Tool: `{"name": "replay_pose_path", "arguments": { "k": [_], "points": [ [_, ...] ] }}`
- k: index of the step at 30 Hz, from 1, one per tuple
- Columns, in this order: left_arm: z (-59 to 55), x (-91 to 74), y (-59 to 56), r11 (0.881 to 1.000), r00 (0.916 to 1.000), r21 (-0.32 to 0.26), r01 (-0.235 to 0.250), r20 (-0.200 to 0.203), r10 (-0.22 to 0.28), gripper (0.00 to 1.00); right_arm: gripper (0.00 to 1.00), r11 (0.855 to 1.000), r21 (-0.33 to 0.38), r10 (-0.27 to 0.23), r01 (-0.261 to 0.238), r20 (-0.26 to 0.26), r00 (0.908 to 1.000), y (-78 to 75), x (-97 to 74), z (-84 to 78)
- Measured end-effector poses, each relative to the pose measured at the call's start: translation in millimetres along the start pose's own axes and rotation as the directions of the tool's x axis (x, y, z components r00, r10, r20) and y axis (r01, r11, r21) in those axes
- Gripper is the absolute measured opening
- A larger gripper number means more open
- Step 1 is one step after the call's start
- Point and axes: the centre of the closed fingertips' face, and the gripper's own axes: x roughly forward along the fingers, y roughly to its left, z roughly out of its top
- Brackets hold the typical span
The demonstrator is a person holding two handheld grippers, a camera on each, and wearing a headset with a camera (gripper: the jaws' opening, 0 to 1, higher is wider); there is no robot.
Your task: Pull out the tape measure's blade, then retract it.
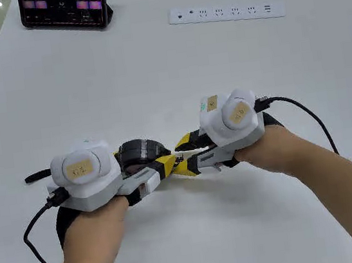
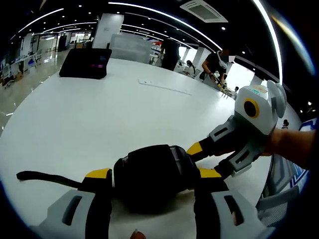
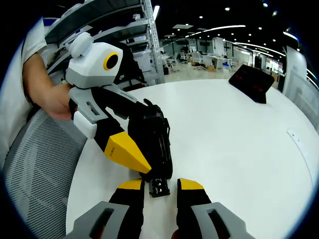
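A black tape measure (image 1: 141,153) lies on the white table (image 1: 156,76), and my left gripper (image 1: 145,159) is shut on its body. In the left gripper view the case (image 2: 149,172) sits squeezed between the yellow-tipped fingers (image 2: 98,175). Its black wrist strap (image 2: 45,178) trails off to the left. My right gripper (image 1: 183,155) faces it from the right, tips almost touching the case. In the right gripper view the small black blade tab (image 3: 159,187) sits between the jaws of my right gripper (image 3: 160,185), with narrow gaps on both sides. No blade is drawn out.
A white power strip (image 1: 226,12) lies at the far side and a black tablet (image 1: 66,8) stands at the far left corner. Cables trail from both grippers toward the table's near edge. A mesh chair (image 3: 35,164) is behind the left hand.
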Motion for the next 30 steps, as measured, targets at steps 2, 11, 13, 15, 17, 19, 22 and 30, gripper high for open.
{"name": "replay_pose_path", "arguments": {
  "k": [2, 11, 13, 15, 17, 19, 22, 30],
  "points": [
    [-0.4, -0.5, 0.0, 1.0, 1.0, -0.003, 0.002, 0.0, -0.002, 0.63, 0.23, 1.0, 0.003, -0.001, 0.001, 0.001, 1.0, 0.7, -0.5, -0.5],
    [1.2, -5.8, 0.0, 0.999, 0.9995, 0.035, 0.029, 0.011, -0.03, 0.62, 0.32, 0.999, 0.031, -0.021, 0.021, 0.02, 0.9996, 4.0, -8.0, -4.3],
    [0.0, -7.4, 2.5, 0.998, 0.9997, 0.06, 0.023, 0.001, -0.023, 0.62, 0.33, 0.999, 0.041, -0.022, 0.022, 0.021, 0.9995, 4.5, -9.2, -5.5],
    [0.0, -8.9, 4.5, 0.997, 0.9998, 0.073, 0.021, 0.0, -0.021, 0.64, 0.34, 0.999, 0.042, -0.028, 0.027, 0.023, 0.9993, 4.9, -10.1, -6.0],
    [0.4, -10.3, 6.6, 0.998, 0.9999, 0.067, 0.013, 0.001, -0.013, 0.67, 0.34, 0.998, 0.049, -0.027, 0.026, 0.023, 0.9994, 5.4, -10.4, -6.2],
    [1.0, -11.4, 6.2, 0.998, 0.9999, 0.068, 0.014, 0.005, -0.015, 0.67, 0.35, 0.998, 0.051, -0.03, 0.029, 0.026, 0.9992, 5.0, -10.8, -6.0],
    [1.9, -12.6, 5.1, 0.998, 0.9998, 0.067, 0.016, 0.005, -0.017, 0.66, 0.36, 0.998, 0.05, -0.034, 0.033, 0.026, 0.9991, 5.3, -11.7, -6.0],
    [7.1, -22.0, 7.0, 0.996, 0.9996, 0.087, 0.026, 0.01, -0.027, 0.66, 0.44, 0.996, 0.062, -0.061, 0.058, 0.043, 0.9972, 10.3, -22.3, -5.1]
  ]
}}
